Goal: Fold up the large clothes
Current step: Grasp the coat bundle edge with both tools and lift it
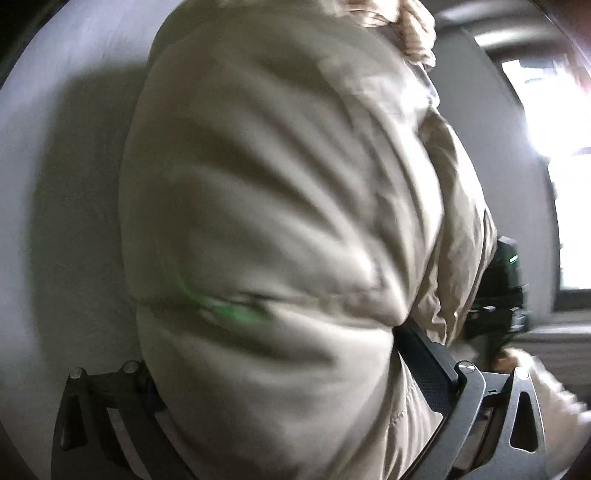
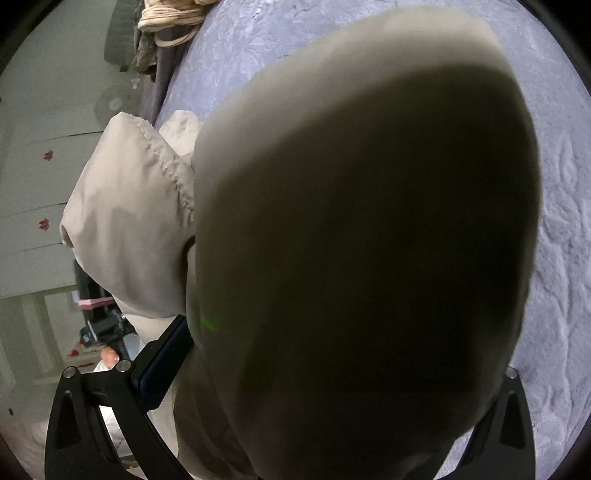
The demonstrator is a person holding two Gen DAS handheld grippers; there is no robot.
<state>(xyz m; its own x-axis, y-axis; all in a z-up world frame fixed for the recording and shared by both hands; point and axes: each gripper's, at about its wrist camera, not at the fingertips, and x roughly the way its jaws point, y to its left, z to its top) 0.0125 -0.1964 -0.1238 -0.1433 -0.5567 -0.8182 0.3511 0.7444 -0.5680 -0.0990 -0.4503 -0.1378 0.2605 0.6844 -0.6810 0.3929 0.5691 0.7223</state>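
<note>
A beige padded jacket (image 1: 280, 192) fills the left wrist view and hangs over a pale grey bedspread (image 1: 55, 192). My left gripper (image 1: 266, 354) is shut on the jacket. Creases run to its right finger (image 1: 428, 354), and the left finger is buried in the cloth. In the right wrist view the same jacket (image 2: 362, 240) bulges dark and close between the fingers of my right gripper (image 2: 332, 373), which is shut on it. A stitched fold (image 2: 133, 221) sticks out to the left. Each view shows the other gripper close by (image 1: 506, 295) (image 2: 103, 325), held by a hand.
The lilac-grey textured bedspread (image 2: 554, 229) spreads to the right and behind. A heap of other clothes (image 2: 170, 22) lies at the bed's far corner. White cabinet fronts with small red marks (image 2: 37, 192) stand on the left. A bright window (image 1: 546, 118) is beyond.
</note>
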